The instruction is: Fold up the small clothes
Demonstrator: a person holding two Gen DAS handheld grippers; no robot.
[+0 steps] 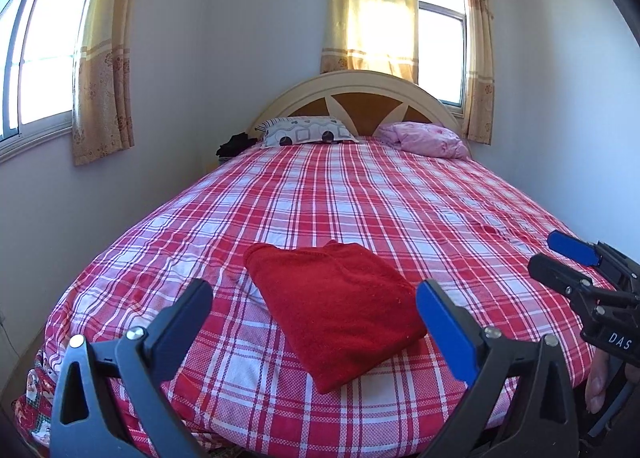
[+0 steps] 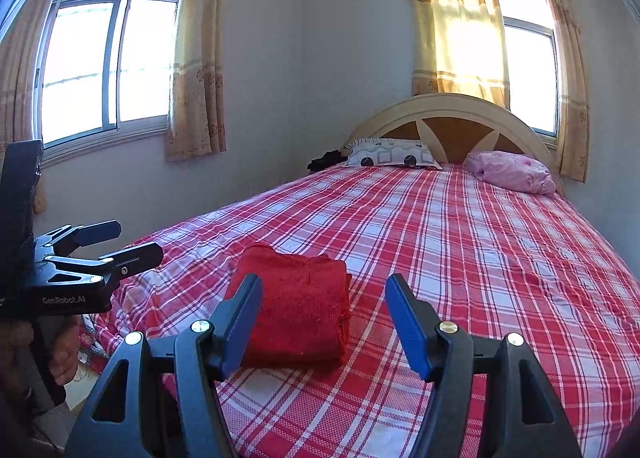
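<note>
**A:** Holding both grippers off the bed, nothing in either. Left gripper (image 1: 314,308) jaws spread wide, empty. Right gripper (image 2: 324,308) jaws apart too, nothing between the pads. Red garment (image 1: 332,306) lies folded on the plaid bedsheet (image 1: 400,198) near the foot edge, just ahead of my fingertips, touching neither tool.

**B:** Looks finished?

**A:** My read: fold is done or near it. Compact rectangular stack, layered edges visible on the right side from the right wrist view.

**B:** Risks?

**A:** Three. One: the stack sits close to the mattress edge, so a nudge from a lower jaw while backing out could drag it off. Two: the fabric is fuzzy, towel-like knit, so the blue pads (image 1: 448,330) could snag the nap and peel the top layer open. Three: the sheet is loose and wrinkled, so pressing down nearby would shift the cloth under it and skew the stack.

**B:** Materials otherwise?

**A:** Garment: thick, soft, matte, rounded fold edges, no crisp creases, so it may spring open a bit on its own. Sheet: thin woven cotton look, red-white check. Grippers: hard black plastic frames, flat blue pad faces. Far end: arched headboard (image 1: 360,90), patterned pillow (image 1: 308,132), crumpled pink pillow (image 1: 428,138). All well clear.
</note>
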